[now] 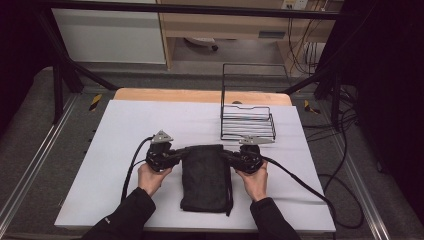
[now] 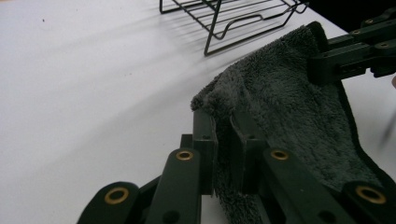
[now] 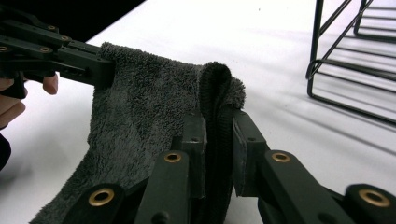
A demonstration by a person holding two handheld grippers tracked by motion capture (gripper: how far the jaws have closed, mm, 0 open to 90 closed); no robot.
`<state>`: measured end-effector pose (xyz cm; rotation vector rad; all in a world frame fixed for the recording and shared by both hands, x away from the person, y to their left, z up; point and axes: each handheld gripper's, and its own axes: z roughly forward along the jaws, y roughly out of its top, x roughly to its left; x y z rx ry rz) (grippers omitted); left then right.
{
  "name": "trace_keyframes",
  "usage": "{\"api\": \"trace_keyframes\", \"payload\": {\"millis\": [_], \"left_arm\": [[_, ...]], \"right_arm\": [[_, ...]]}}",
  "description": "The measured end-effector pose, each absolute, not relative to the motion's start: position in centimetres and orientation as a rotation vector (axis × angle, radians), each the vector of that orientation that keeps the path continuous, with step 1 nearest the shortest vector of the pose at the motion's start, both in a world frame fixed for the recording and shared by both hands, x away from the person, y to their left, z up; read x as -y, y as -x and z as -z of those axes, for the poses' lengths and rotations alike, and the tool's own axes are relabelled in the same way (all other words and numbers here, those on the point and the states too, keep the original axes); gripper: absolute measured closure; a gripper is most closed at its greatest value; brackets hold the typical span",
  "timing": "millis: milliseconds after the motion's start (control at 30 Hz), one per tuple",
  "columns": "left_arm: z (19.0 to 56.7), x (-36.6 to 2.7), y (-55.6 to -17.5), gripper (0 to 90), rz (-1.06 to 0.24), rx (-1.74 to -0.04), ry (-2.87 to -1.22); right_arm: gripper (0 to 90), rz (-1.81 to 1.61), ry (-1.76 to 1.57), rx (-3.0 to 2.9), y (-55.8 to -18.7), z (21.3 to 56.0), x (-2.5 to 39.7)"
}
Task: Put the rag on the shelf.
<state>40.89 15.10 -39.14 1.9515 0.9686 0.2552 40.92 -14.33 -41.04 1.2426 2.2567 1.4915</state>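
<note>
A folded dark grey fleece towel [image 1: 206,175] lies on the white table sheet [image 1: 125,135], long side running toward the person. My left gripper [image 1: 181,154] is shut on the towel's far left corner [image 2: 219,100], the pile pinched between both jaws. My right gripper [image 1: 228,155] is shut on the far right corner [image 3: 219,84]. The far edge is lifted slightly between the two grippers. In the left gripper view the right gripper [image 2: 327,60] clamps the opposite corner; in the right gripper view the left gripper [image 3: 93,65] does the same.
A black wire rack [image 1: 247,120] with a tall back frame stands just behind the right gripper on the sheet. Bare wood table edge [image 1: 170,95] shows at the far side. Cables trail from both grippers, the right one [image 1: 310,190] off the table.
</note>
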Motion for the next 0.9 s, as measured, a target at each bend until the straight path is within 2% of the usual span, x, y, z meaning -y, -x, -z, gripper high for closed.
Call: {"api": "trace_keyframes", "payload": {"millis": [900], "left_arm": [[35.5,-15.2,-38.9,81.4,-0.301,-0.885,-1.85]], "right_arm": [[79.2,-1.585,-1.149,-2.123,-39.4,37.6,15.2]]}}
